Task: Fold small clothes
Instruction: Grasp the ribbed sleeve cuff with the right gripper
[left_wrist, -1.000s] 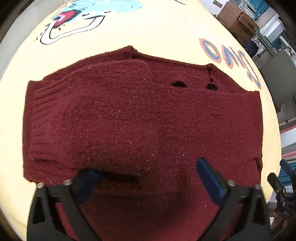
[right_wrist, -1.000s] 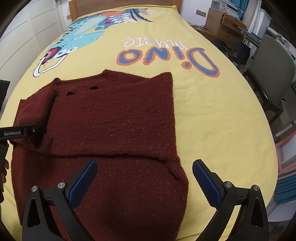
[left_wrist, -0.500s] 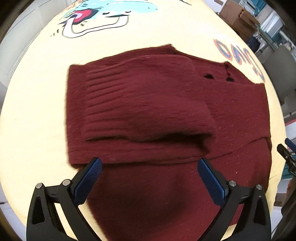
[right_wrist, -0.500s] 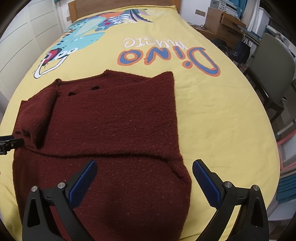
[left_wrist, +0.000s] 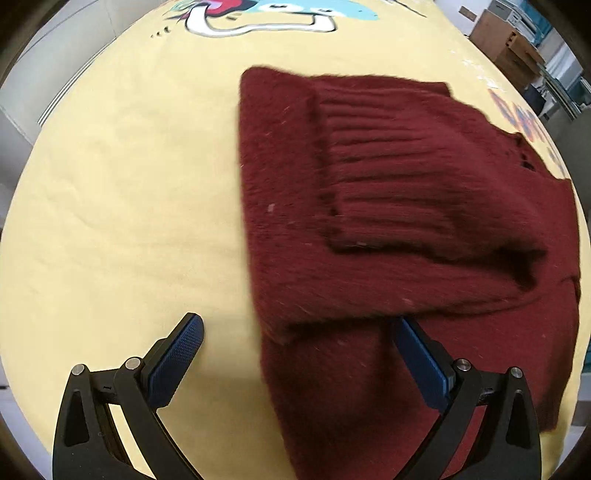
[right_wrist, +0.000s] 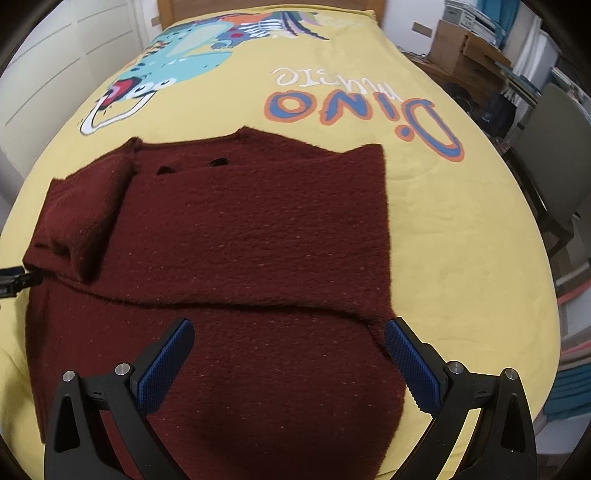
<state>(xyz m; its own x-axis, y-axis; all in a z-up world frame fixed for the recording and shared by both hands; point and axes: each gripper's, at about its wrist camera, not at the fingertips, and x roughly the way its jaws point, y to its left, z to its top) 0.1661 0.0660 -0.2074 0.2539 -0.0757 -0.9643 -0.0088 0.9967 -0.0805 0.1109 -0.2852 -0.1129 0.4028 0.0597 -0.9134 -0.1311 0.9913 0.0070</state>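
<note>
A dark red knit sweater lies flat on the yellow bedspread, both sleeves folded in across its body. In the left wrist view the sweater fills the right half, its ribbed cuff lying on top. My left gripper is open and empty, hovering over the sweater's left edge; one finger is over bare bedspread, the other over the knit. My right gripper is open and empty above the sweater's lower part. The tip of the left gripper shows at the right wrist view's left edge.
The bedspread has a dinosaur print and "Dino" lettering beyond the sweater. A grey chair and cardboard boxes stand to the right of the bed. White cupboard doors are on the left.
My left gripper has pulled back and swung left, off the folded sleeve to the sweater's left edge. The sleeve stays folded over the body. My right gripper has barely moved.
</note>
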